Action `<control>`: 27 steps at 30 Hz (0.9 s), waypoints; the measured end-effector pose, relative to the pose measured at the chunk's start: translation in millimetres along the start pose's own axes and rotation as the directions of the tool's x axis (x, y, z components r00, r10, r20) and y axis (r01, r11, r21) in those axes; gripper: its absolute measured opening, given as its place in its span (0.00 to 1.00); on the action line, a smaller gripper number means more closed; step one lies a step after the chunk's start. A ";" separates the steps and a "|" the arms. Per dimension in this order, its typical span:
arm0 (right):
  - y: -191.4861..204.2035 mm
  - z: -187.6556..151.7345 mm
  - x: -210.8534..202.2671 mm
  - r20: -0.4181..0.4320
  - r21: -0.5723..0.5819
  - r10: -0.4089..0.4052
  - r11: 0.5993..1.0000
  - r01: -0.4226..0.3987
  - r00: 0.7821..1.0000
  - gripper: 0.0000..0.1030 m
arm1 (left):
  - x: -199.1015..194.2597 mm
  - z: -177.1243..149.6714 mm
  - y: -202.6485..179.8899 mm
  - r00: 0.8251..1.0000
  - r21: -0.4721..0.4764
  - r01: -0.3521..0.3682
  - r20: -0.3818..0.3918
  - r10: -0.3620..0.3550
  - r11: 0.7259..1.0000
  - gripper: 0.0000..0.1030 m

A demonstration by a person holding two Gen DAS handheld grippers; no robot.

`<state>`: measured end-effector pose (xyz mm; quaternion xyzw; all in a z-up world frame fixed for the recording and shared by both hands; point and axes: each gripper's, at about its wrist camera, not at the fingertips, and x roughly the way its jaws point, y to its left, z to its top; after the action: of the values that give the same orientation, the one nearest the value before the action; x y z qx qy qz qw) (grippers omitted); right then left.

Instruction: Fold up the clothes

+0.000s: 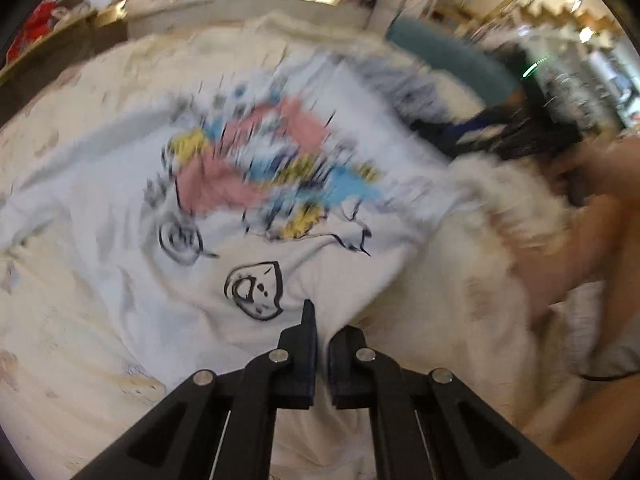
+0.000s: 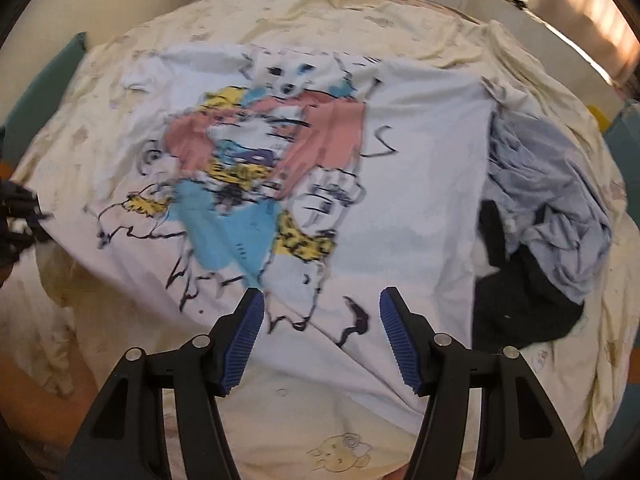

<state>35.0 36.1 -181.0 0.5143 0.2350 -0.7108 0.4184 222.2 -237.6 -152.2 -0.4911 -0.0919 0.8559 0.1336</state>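
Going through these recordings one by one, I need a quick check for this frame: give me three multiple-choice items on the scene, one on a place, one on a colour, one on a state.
1. In the right wrist view, where does the pile of grey-blue and dark clothes lie?
A. right of the white printed T-shirt
B. on top of its print
C. left of it

2. What colour are the pads of the right tool?
A. red
B. blue
C. yellow

3. How does the left tool stand?
A. wide open above the bed
B. shut on a hanger
C. shut on a fold of the T-shirt

Answers:
1. A: the pile sits past the edge of the white printed T-shirt, to its right, on the cream bedsheet.
2. B: both ribbed pads show blue.
3. C: its fingers meet with white cloth pinched between them.
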 end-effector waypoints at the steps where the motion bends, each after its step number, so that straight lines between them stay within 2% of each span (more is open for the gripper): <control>1: 1.6 1.5 -4.4 0.002 -0.009 0.023 1.000 -0.023 1.000 0.63 | -8.9 7.6 0.0 1.000 -0.004 0.024 0.013 -0.024 1.000 0.04; 3: 14.8 4.4 -5.3 0.010 -0.048 0.093 0.995 -0.092 0.996 0.63 | -25.8 22.2 0.6 0.997 -0.016 0.072 0.038 -0.072 0.997 0.04; 5: 28.6 5.4 0.8 -0.006 -0.088 0.124 0.988 -0.124 0.992 0.64 | -36.0 33.8 5.7 0.992 -0.051 0.117 0.062 -0.113 0.992 0.04; 9: 52.7 -3.5 5.1 -0.040 -0.153 0.178 0.971 -0.182 0.983 0.64 | -51.4 53.0 18.0 0.987 -0.116 0.143 0.087 -0.133 0.983 0.04; 14: 75.7 -13.6 2.8 0.028 -0.214 0.071 0.975 -0.063 0.997 0.69 | -53.4 68.5 26.7 0.985 -0.148 0.164 0.086 -0.153 0.975 0.04; 18: 86.5 -21.2 24.8 0.023 -0.262 -0.017 0.965 0.022 1.000 0.70 | -53.4 76.0 29.2 0.984 -0.165 0.169 0.076 -0.158 0.972 0.04; 21: 80.3 -27.3 44.5 0.008 -0.241 -0.122 0.963 0.121 0.992 0.70 | -57.9 82.2 41.4 0.973 -0.220 0.223 0.111 -0.203 0.950 0.04; 23: 79.4 -28.3 60.5 -0.005 -0.277 -0.212 0.939 0.202 0.977 0.70 | -60.7 87.3 49.3 0.967 -0.249 0.242 0.137 -0.213 0.938 0.04; 24: 78.4 -27.7 69.3 -0.003 -0.307 -0.260 0.919 0.247 0.966 0.66 | -61.8 91.1 54.4 0.968 -0.264 0.237 0.146 -0.204 0.935 0.04; 25: 76.2 -24.2 74.6 0.024 -0.339 -0.320 0.889 0.309 0.947 0.46 | -62.1 94.9 59.9 0.972 -0.272 0.216 0.147 -0.181 0.938 0.04; 26: 73.4 -18.2 75.9 0.039 -0.345 -0.344 0.877 0.336 0.938 0.30 | -62.4 98.7 65.3 0.976 -0.280 0.195 0.147 -0.158 0.940 0.04; 27: 60.4 -6.6 72.5 0.036 -0.296 -0.340 0.895 0.335 0.940 0.11 | -62.8 102.4 70.7 0.980 -0.289 0.174 0.147 -0.135 0.942 0.04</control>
<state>80.3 -17.0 -244.8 0.4029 0.4283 -0.7247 0.3593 154.0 -327.2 -70.1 -0.4421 -0.2673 0.8480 0.1182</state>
